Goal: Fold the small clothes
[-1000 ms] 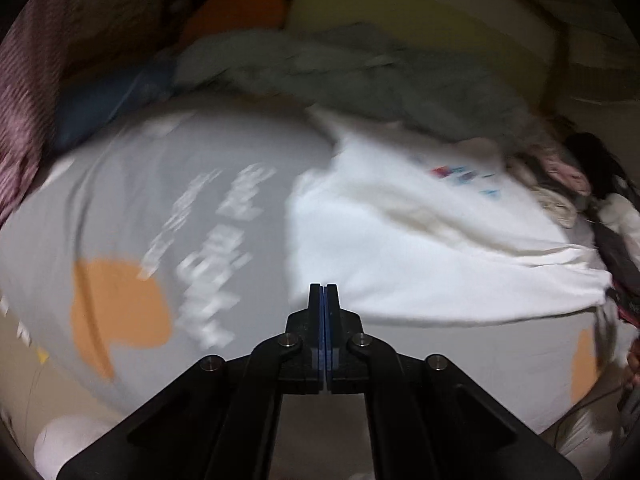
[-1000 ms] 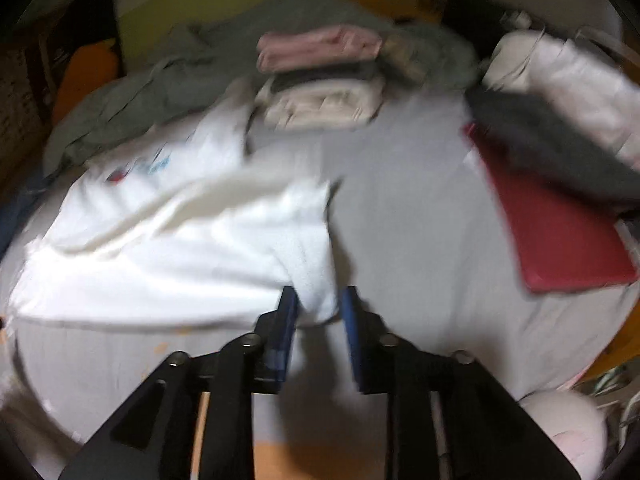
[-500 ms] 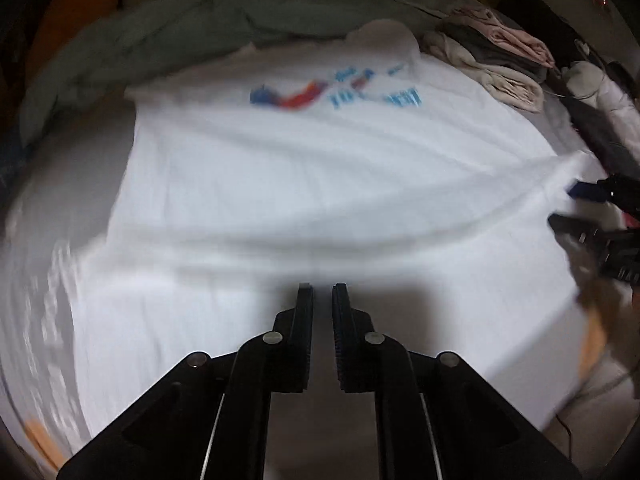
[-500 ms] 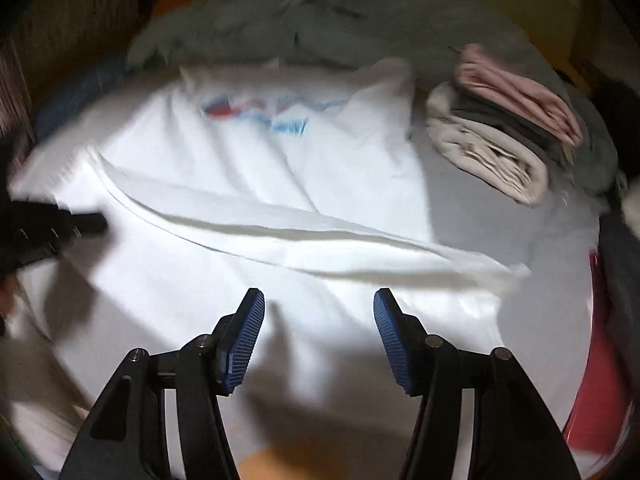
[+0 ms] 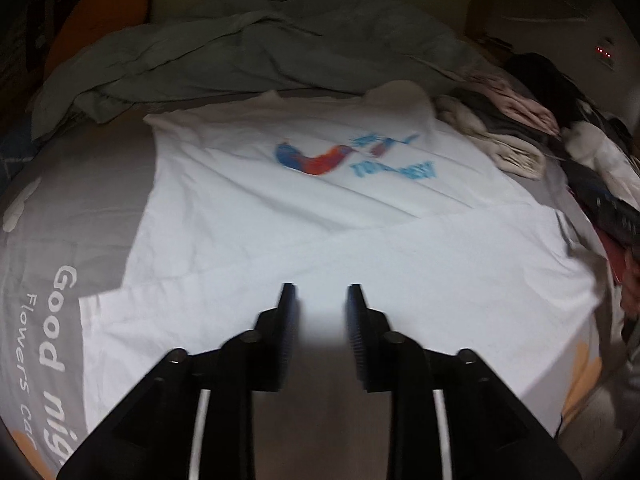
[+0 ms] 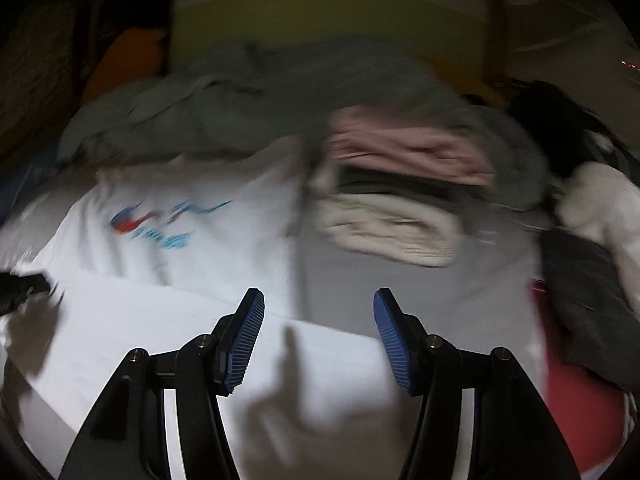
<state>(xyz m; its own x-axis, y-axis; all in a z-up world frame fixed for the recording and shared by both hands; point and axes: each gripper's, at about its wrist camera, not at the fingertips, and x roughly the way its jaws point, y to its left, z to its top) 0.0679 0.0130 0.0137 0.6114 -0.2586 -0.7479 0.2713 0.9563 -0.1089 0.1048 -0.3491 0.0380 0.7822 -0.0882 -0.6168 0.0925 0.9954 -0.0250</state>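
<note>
A white T-shirt [image 5: 320, 216] with a blue and red print lies spread on the grey bed sheet [image 5: 48, 248], its near part folded over the rest. It also shows in the right wrist view [image 6: 168, 272]. My left gripper [image 5: 320, 300] is open and empty just above the shirt's near part. My right gripper [image 6: 318, 308] is wide open and empty above the shirt's right edge. The tip of the left gripper [image 6: 24, 286] shows at the left edge of the right wrist view.
A stack of folded clothes [image 6: 400, 200], pink on top, cream below, sits right of the shirt. A crumpled grey blanket [image 5: 248, 48] lies behind. Dark clothes [image 6: 592, 304] and a red item [image 6: 580, 400] lie at the right. An orange pillow [image 5: 100, 12] is far left.
Both grippers have opened and let go of the shirt. The shirt's near part now lies flat, folded over the rest. The left gripper has opened wider and the right has swung right.
</note>
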